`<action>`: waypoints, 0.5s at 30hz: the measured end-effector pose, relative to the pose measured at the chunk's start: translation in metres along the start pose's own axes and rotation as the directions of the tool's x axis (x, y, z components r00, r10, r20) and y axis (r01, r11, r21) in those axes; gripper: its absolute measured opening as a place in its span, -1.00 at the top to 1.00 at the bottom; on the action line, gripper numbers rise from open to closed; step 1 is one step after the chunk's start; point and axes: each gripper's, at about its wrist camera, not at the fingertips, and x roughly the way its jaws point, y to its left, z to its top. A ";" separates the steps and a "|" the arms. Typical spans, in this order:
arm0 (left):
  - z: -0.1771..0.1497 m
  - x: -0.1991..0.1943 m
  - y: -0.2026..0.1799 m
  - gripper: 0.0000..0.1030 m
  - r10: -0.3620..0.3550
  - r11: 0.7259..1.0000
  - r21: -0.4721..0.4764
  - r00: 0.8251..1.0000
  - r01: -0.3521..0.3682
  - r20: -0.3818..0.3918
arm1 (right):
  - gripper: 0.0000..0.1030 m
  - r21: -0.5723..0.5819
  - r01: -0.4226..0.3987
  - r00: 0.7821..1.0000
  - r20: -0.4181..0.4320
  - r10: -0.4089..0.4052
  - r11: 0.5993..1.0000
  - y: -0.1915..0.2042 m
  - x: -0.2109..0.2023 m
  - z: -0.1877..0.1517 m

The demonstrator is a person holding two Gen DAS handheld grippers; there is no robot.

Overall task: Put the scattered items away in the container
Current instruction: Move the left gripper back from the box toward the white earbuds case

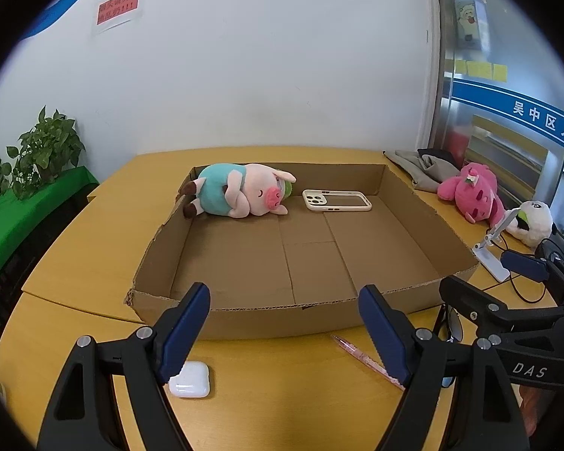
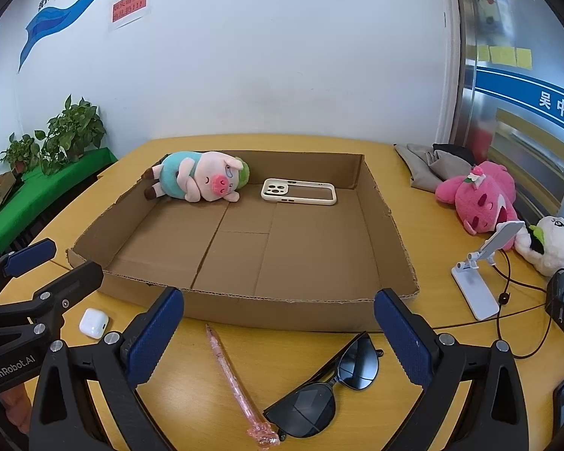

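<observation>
Two grippers sit side by side at the near edge of the yellow table (image 2: 357, 143), both aimed at the cardboard tray (image 2: 391, 233) ahead. Left gripper (image 1: 284, 332): jaws spread wide, nothing between the blue pads, hovering just short of the tray's near wall. Right gripper (image 2: 278, 334): jaws likewise wide apart and empty, not gripping anything. Already inside the tray, at the far end: plush pig (image 2: 195, 178) lying on its side in the far-left corner, and a cream phone case (image 2: 299, 191) flat on the floor just to its right, close to the far wall. Rest of the tray floor is bare cardboard. Still outside on the table, near side: white earbud case (image 1: 190, 379) just beside the left gripper's left finger, on the table below it; pink pen (image 2: 235, 379) lying between the two grippers' areas, its decorated end nearest the camera; black sunglasses (image 2: 331, 387) unfolded, between the right gripper's fingers in view but lower, resting on the table, with the pen's near end just beside its left lens. Right of the tray, well apart from it: pink plush (image 2: 477, 195), white plush (image 2: 552, 244) nearer, a white phone stand (image 2: 473, 289) with a black cable, and grey cloth (image 2: 428, 165) at the far right.
</observation>
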 end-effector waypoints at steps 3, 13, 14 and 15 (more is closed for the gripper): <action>0.000 -0.001 0.001 -0.58 0.002 1.000 -0.003 1.000 -0.002 0.000 | -0.99 -0.008 -0.006 1.000 -0.001 0.006 1.000 0.003 0.000 0.000; -0.002 0.000 0.005 -0.58 0.005 1.000 -0.010 1.000 -0.005 -0.015 | -0.99 0.008 0.000 1.000 -0.006 0.000 1.000 -0.004 0.001 -0.004; -0.003 0.000 0.005 -0.58 0.006 1.000 -0.011 1.000 -0.006 -0.018 | -0.99 0.012 -0.002 1.000 -0.006 0.002 1.000 -0.005 0.001 -0.005; -0.003 0.000 0.006 -0.58 0.005 1.000 -0.013 1.000 -0.006 -0.020 | -0.99 0.013 -0.004 1.000 -0.006 0.004 1.000 -0.005 0.002 -0.005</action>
